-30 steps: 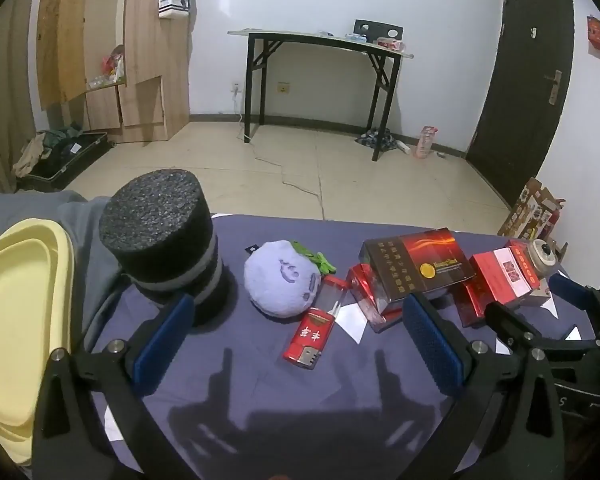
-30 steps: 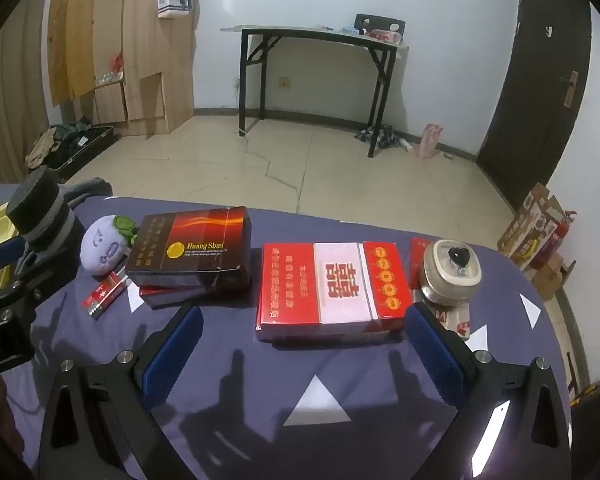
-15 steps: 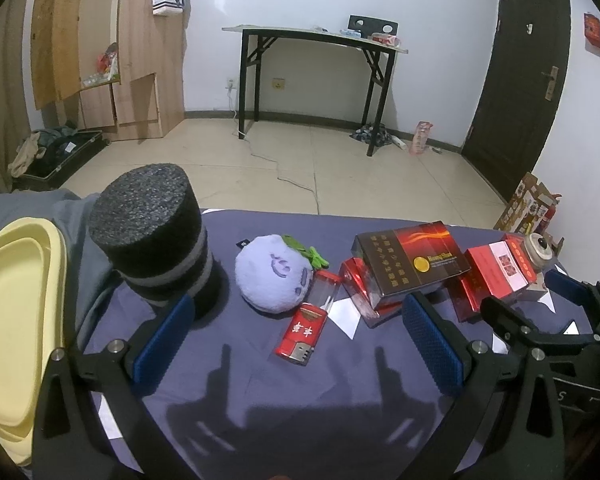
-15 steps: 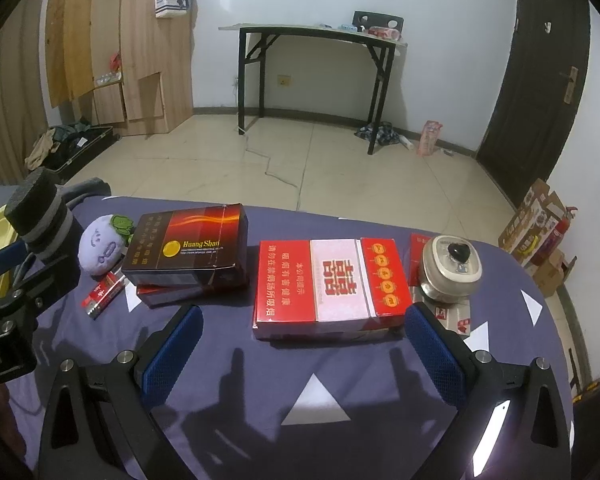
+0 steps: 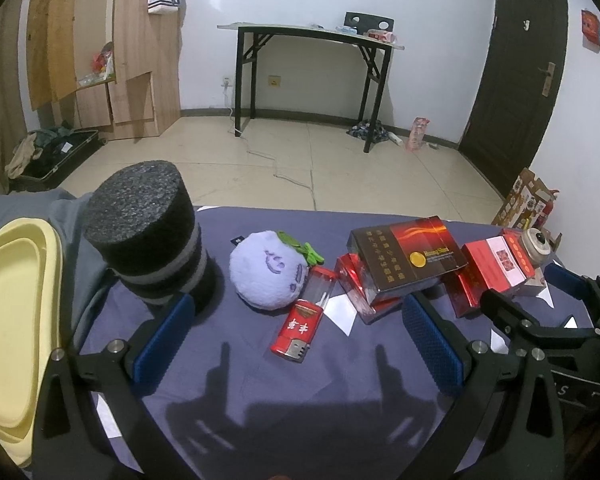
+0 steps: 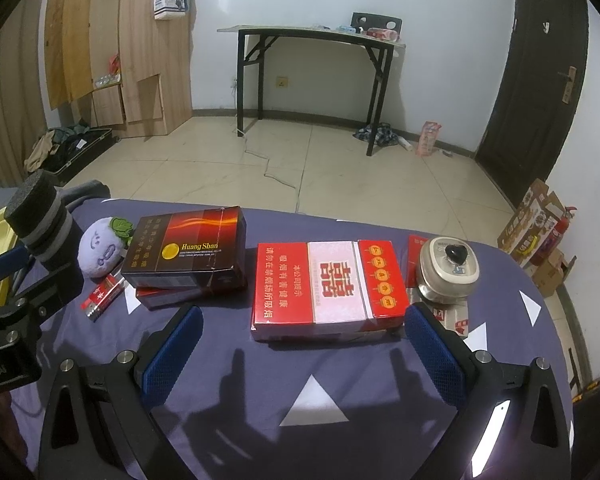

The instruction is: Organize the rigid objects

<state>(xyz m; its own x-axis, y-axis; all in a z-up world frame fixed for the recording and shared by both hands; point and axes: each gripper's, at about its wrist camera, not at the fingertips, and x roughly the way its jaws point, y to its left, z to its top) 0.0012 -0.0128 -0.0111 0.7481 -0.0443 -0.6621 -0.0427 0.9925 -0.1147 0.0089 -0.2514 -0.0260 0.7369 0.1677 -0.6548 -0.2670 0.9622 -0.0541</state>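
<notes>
I hold my left hand-held gripper [image 5: 296, 336] spread wide, empty, over the purple-covered desk [image 5: 340, 400]; my right hand-held gripper [image 6: 302, 344] gapes likewise. Just beyond the right one lies the red carton [image 6: 326, 284], farther left the dark carton [image 6: 186, 248] stacked on another box.

In the left wrist view the black foam cylinder [image 5: 148, 236], purple plush [image 5: 267, 268] and red lighter [image 5: 304, 318] now sit slightly higher and further left in the frame than a second ago, and the dark carton [image 5: 406, 260] edges up too. In the right wrist view the red carton [image 6: 327, 286] lies a little lower in the frame, nearer the spread blue pads [image 6: 172, 348], and the round tin [image 6: 449, 266] drifts down likewise.
</notes>
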